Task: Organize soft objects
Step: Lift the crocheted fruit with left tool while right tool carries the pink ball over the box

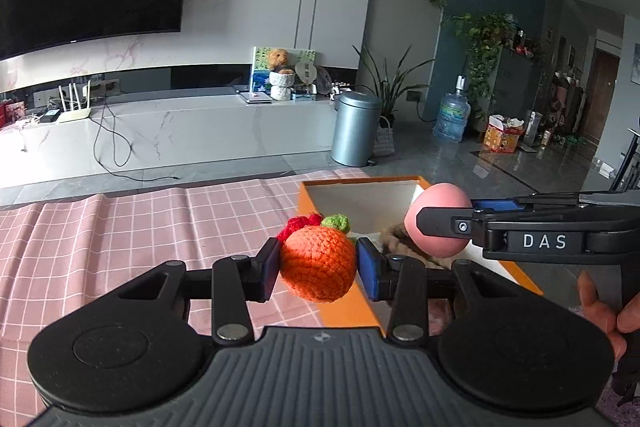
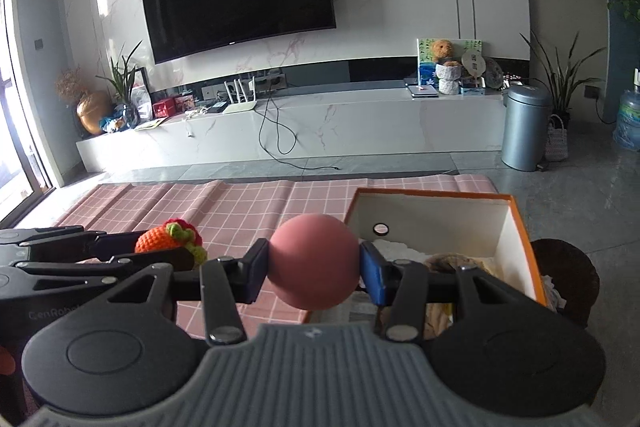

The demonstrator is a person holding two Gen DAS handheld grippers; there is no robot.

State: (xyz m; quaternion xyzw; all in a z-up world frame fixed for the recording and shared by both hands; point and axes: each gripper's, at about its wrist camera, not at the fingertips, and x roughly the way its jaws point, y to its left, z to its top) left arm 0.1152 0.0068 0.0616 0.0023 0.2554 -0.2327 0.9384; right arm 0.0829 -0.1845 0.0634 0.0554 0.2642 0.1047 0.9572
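Note:
My left gripper point(image 1: 318, 265) is shut on an orange crocheted fruit point(image 1: 316, 263) with a green and red top, held above the near left edge of an orange box point(image 1: 360, 183). My right gripper point(image 2: 313, 267) is shut on a pink soft ball point(image 2: 313, 261), held at the box's point(image 2: 520, 227) left rim. In the left wrist view the right gripper point(image 1: 444, 227) comes in from the right with the ball point(image 1: 440, 203) over the box. In the right wrist view the left gripper point(image 2: 168, 251) holds the fruit point(image 2: 160, 241) to the left. Soft fabric items point(image 2: 452, 263) lie inside the box.
The box stands on a pink checked cloth point(image 1: 160, 227) covering the table. Beyond the table's far edge are a grey floor, a white TV bench point(image 1: 180, 131) and a grey bin point(image 1: 356, 129). A dark round stool point(image 2: 568, 275) sits right of the box.

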